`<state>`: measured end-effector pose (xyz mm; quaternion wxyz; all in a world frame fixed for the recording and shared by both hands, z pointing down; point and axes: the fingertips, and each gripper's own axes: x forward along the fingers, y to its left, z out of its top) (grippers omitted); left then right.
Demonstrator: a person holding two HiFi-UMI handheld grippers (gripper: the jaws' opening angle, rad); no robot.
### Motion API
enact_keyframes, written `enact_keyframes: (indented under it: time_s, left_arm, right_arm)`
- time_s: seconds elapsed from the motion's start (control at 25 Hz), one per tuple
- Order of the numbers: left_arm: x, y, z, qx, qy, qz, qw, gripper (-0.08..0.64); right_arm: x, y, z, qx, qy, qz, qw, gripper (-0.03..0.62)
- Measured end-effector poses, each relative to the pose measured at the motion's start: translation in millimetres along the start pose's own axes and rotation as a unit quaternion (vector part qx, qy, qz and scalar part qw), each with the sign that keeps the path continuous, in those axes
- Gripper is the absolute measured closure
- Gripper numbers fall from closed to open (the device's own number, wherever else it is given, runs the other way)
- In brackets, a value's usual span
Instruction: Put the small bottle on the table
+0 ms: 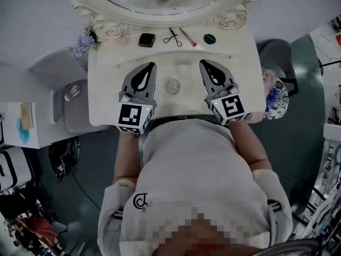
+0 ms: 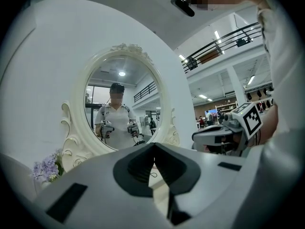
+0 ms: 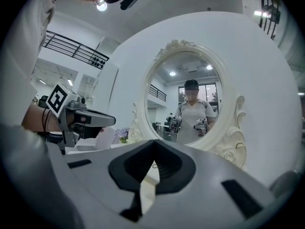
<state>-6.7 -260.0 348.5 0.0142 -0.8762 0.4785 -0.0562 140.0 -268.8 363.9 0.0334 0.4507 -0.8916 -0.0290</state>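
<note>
While the bottle (image 1: 172,85), showing from above only as a small clear round, is standing on the table (image 1: 106,68) near its middle, neither gripper is touching it. The left gripper (image 1: 152,64) is flanking it at 9 o'clock and the right gripper (image 1: 203,62) at 3 o'clock, both pointing toward 12 and both near it but apart from it. Each gripper's own view is showing its jaws pressed fully together with nothing between them, so both are holding nothing. By my reading the placing is looking finished, or else not yet begun, since the bottle is already resting on the tabletop. If it is meant to go elsewhere, the next move is calling for one pair of jaws to spread and swing inward around it. Farther out at 12 o'clock, four small things are lying in a row: a black compact (image 1: 146,39), a curler (image 1: 172,37), a pink stick (image 1: 187,37) and a green disc (image 1: 209,38). Beyond them one oval mirror (image 1: 160,16) is standing, and one bunch of purple flowers (image 1: 82,41) is sitting at 10 o'clock. Counting up: one bottle, two grippers, one table.
</note>
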Motion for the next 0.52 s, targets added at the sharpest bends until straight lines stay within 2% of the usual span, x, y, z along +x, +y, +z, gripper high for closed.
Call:
enact_keyframes:
  time_s: [0.28, 0.52]
  left_arm:
    - [-5.5, 7.8, 0.2, 0.001, 0.0, 0.018, 0.9998, 0.549]
    - [-10.7, 11.0, 3.4, 0.0, -0.002, 0.018, 0.9998, 0.549]
  right_arm:
    - [-1.3, -2.2, -0.3, 0.004, 0.0, -0.014, 1.0, 0.586]
    - [-0.5, -1.4, 4.7, 0.0, -0.006, -0.028, 1.0, 0.587]
